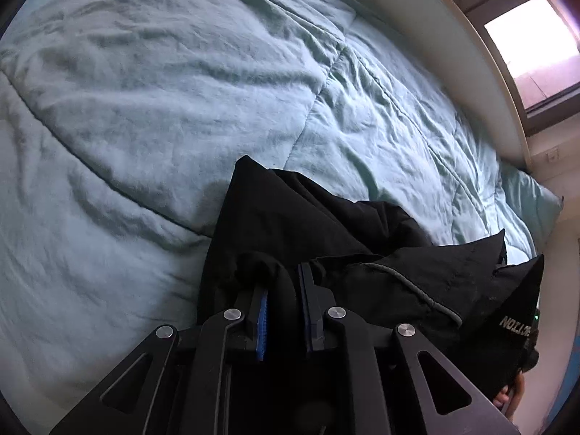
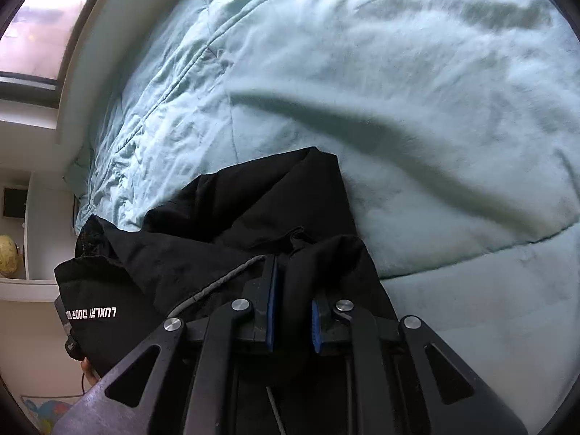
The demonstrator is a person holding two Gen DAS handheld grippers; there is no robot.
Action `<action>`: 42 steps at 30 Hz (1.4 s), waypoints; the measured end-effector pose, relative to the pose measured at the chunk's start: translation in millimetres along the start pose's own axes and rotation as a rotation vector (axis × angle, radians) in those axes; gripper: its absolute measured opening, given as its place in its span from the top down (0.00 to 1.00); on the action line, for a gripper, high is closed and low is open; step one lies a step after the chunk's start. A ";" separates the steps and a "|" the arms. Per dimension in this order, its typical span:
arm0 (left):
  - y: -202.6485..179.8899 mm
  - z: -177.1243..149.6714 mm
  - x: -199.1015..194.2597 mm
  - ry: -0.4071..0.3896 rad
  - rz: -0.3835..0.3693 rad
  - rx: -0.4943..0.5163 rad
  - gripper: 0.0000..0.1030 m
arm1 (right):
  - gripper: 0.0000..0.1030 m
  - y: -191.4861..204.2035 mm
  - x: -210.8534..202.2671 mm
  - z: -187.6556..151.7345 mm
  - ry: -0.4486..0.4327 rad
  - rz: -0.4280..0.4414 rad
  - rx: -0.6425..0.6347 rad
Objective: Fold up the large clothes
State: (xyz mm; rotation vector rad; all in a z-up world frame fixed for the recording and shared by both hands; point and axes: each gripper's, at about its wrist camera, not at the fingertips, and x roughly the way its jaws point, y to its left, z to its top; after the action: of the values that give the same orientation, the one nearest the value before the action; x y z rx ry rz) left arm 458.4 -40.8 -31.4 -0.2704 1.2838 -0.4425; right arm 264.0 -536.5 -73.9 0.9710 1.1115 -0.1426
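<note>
Left wrist: left tool (image 1: 284, 282) pinches black jacket (image 1: 326, 217) | right wrist: right tool (image 2: 293, 282) likewise, apparently; globe (image 2: 9, 255) visible

Duvet (image 1: 152, 101): pale teal, quilted, rumpled, spread across the bed; landmark.
Bed frame (image 1: 467, 58): white curved edge along the duvet's far side.
Window (image 1: 533, 40): bright panes in a dark frame, beyond the bed frame, away from the duvet.
Pillow (image 1: 529, 195): teal corner at the duvet's end.
Shelf (image 2: 21, 284): white, off the duvet's corner.
Globe (image 2: 8, 255): yellowish, standing on that shelf.
</note>
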 end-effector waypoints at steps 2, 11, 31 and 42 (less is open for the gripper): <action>-4.5 3.4 -12.4 0.030 0.023 0.060 0.84 | 0.80 -2.8 -2.9 1.0 0.010 0.011 0.000; 13.9 0.2 -120.3 0.020 -0.232 0.075 0.35 | 0.56 18.6 -81.2 -10.5 -0.062 0.089 -0.126; 15.2 67.4 -12.1 0.071 -0.195 0.137 0.28 | 0.39 39.9 0.1 48.3 -0.045 -0.155 -0.569; -20.1 65.1 -63.8 -0.128 -0.147 0.229 0.88 | 0.81 53.8 -35.8 35.3 -0.175 -0.187 -0.614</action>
State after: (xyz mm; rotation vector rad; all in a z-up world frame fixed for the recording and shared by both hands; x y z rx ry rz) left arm 503.9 -32.4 49.7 -0.1970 1.0810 -0.6818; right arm 300.4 -542.1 -10.2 0.3011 0.9947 -0.0307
